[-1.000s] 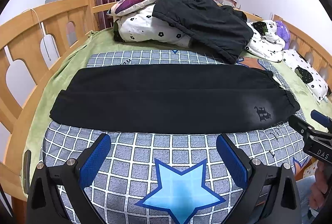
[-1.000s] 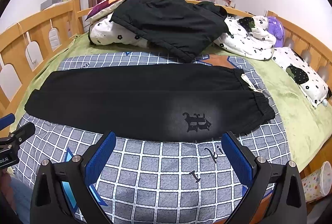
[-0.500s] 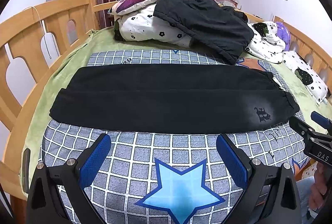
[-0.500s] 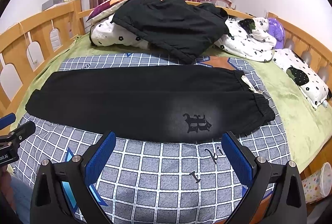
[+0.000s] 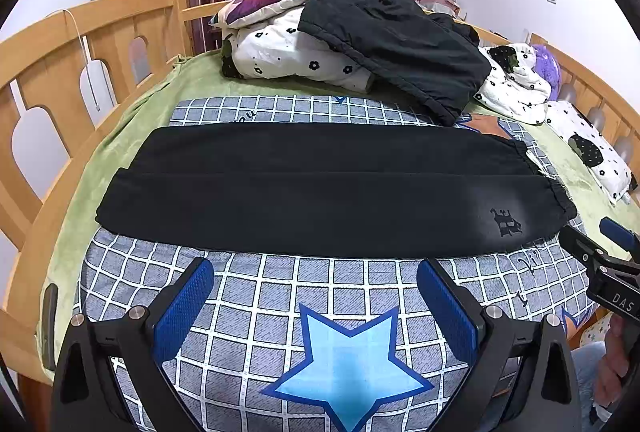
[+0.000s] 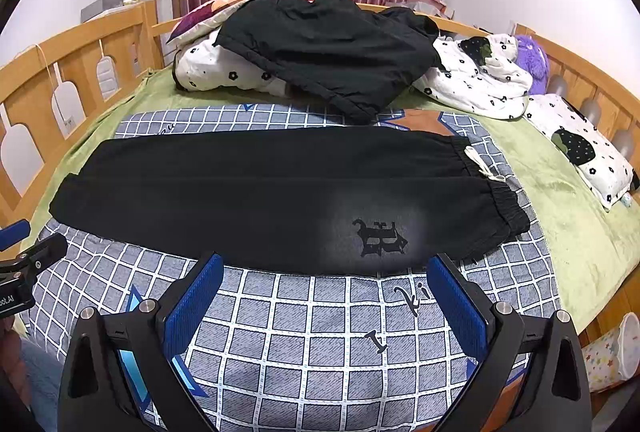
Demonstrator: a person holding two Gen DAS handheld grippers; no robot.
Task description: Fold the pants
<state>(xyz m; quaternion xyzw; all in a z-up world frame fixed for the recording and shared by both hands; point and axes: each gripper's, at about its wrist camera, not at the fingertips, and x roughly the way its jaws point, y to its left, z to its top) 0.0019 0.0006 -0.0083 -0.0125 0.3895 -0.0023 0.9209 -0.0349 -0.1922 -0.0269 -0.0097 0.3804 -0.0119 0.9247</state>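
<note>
Just beyond the spread fingertips of both grippers, the black pants lie flat across the checked blanket, legs already doubled; the left gripper should pinch the cuffs, the right gripper the waistband, both edges evenly.

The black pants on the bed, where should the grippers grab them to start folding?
Probably pinch the black pants at both ends, right gripper on the elastic waistband, left gripper on the cuffs, approaching from the near edge; they lie flat, lengthwise across.
</note>
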